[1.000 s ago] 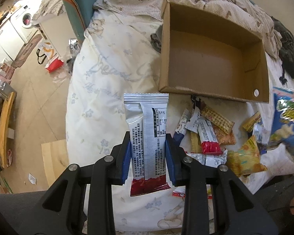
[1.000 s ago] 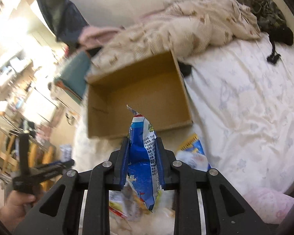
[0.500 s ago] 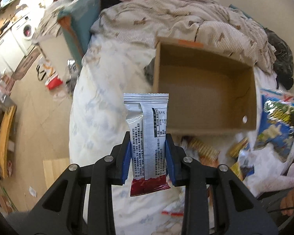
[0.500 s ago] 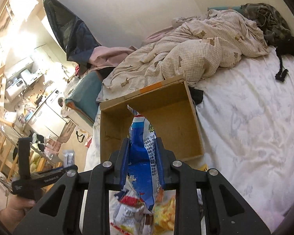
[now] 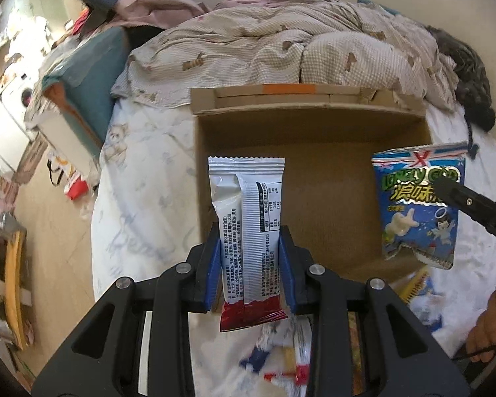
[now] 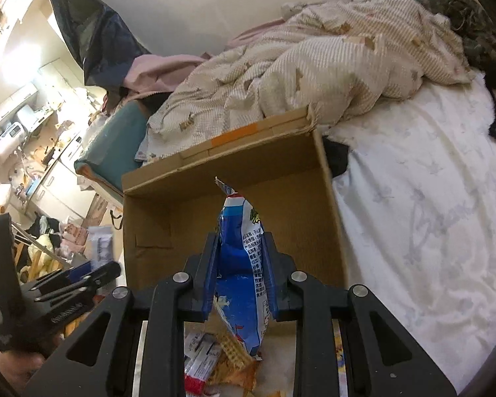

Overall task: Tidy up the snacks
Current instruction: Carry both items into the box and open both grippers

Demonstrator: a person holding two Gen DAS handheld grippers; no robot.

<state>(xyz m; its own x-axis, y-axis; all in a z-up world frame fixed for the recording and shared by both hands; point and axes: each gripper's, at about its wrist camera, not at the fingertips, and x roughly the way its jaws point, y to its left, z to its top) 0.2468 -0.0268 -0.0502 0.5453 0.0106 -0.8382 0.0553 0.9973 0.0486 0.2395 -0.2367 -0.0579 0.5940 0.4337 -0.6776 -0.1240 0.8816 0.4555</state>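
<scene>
My left gripper (image 5: 249,264) is shut on a silver and red snack packet (image 5: 248,231), held upright above the near edge of an open cardboard box (image 5: 314,139). My right gripper (image 6: 239,271) is shut on a blue chip bag (image 6: 243,264), also held over the box (image 6: 301,205) near its front wall. The blue bag (image 5: 420,205) and the right gripper's finger (image 5: 473,205) show at the right of the left wrist view. The box looks empty inside. Loose snacks (image 6: 215,360) lie on the bed in front of the box.
The box sits on a white bed sheet (image 6: 430,215). A rumpled beige quilt (image 5: 297,46) lies behind it. A teal cushion (image 5: 89,76) is at the bed's left edge, with the floor and clutter (image 5: 49,182) beyond. The left gripper's body (image 6: 49,294) shows at lower left of the right wrist view.
Both grippers have moved forward toward the box with their snacks. The box now fills the middle of both views and the snack pile has dropped below.
</scene>
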